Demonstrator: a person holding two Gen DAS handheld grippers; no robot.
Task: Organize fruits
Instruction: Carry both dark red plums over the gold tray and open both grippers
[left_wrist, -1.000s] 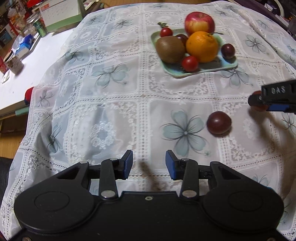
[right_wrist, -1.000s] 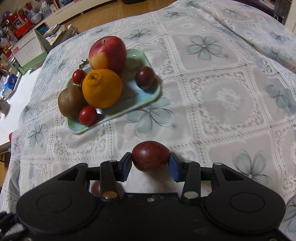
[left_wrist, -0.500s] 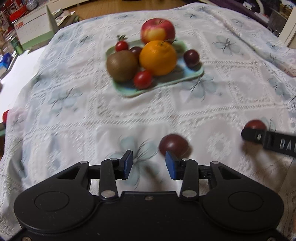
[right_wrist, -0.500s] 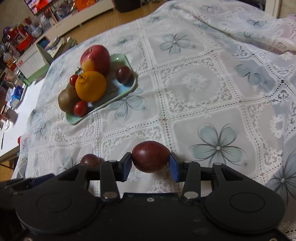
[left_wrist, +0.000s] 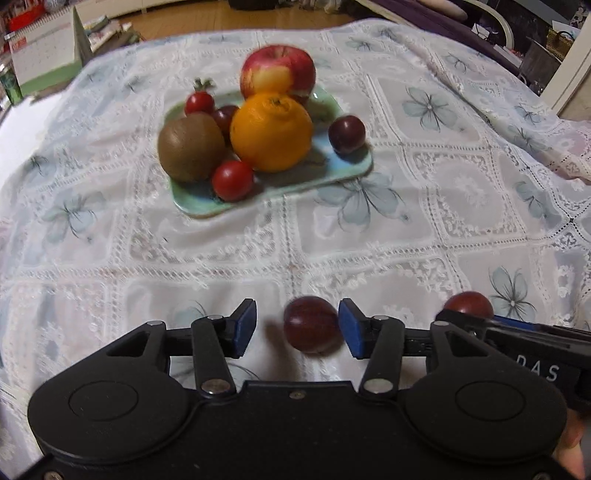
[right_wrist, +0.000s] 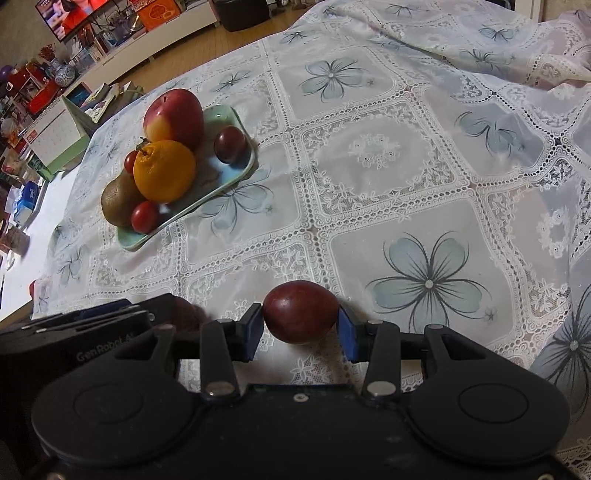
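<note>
On the left, the left hand-held gripper (left_wrist: 297, 328) sits low over the lace tablecloth (left_wrist: 369, 236) with its blue pads spread wide. A dark red plum (left_wrist: 311, 324) lies on the cloth between them, close to the right-side pad, though I cannot tell whether it touches; the other pad is clearly apart from it.

Further back on the bench stands the pale green tray (left_wrist: 199, 206) with the fruit piled on it: a brown kiwi (left_wrist: 190, 147) at its left, a cherry tomato (left_wrist: 232, 180) at the near edge, a big orange (left_wrist: 271, 131) in the middle, a red-and-yellow apple (left_wrist: 277, 70) behind it, and a dark plum by itself (left_wrist: 346, 133) at the tray's right end. Another small tomato (left_wrist: 199, 102) sits at the back left.

To the right, the right hand-held gripper (right_wrist: 300, 326) is clamped on a second plum (right_wrist: 300, 311), both blue pads pressing its sides, held just above the cloth. The two tools are nearly side by side.
</note>
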